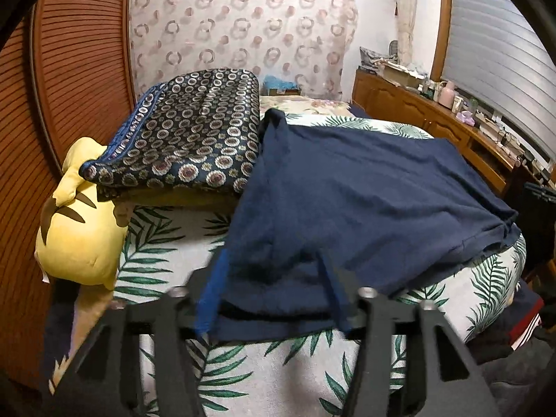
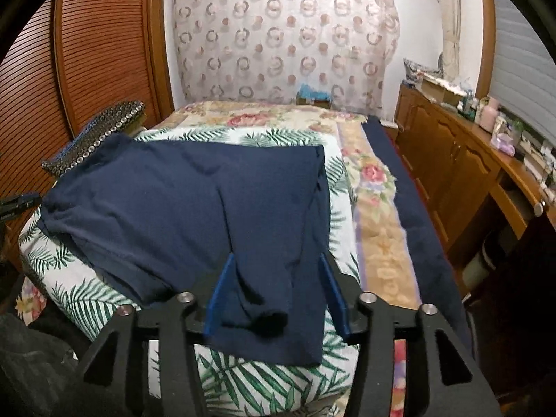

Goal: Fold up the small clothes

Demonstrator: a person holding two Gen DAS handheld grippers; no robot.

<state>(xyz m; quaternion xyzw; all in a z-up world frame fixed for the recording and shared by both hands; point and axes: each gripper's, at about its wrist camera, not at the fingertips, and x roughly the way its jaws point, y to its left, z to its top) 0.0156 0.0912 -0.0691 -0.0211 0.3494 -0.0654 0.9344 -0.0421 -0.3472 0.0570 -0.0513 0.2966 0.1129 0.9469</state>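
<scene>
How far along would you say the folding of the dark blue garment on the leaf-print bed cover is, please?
Done: the dark navy cloth garment lies spread over the leaf-print cover, near edge doubled over. In hand: nothing gripped; the left claw and right claw stand open, near edge between their fingers. Left: further folds into a compact bundle.

No legible text, labels, brands, nos. or signs in either wrist view. Bottles and boxes on the wooden worktop [image 2: 521, 166], approx. 3 o'clock, are too small and blurred to read. Prints on the curtain [image 1: 243, 27], approx. 12 o'clock, and the patterned cushion [image 1: 187, 132] are rings and flowers only, no lettering.
</scene>
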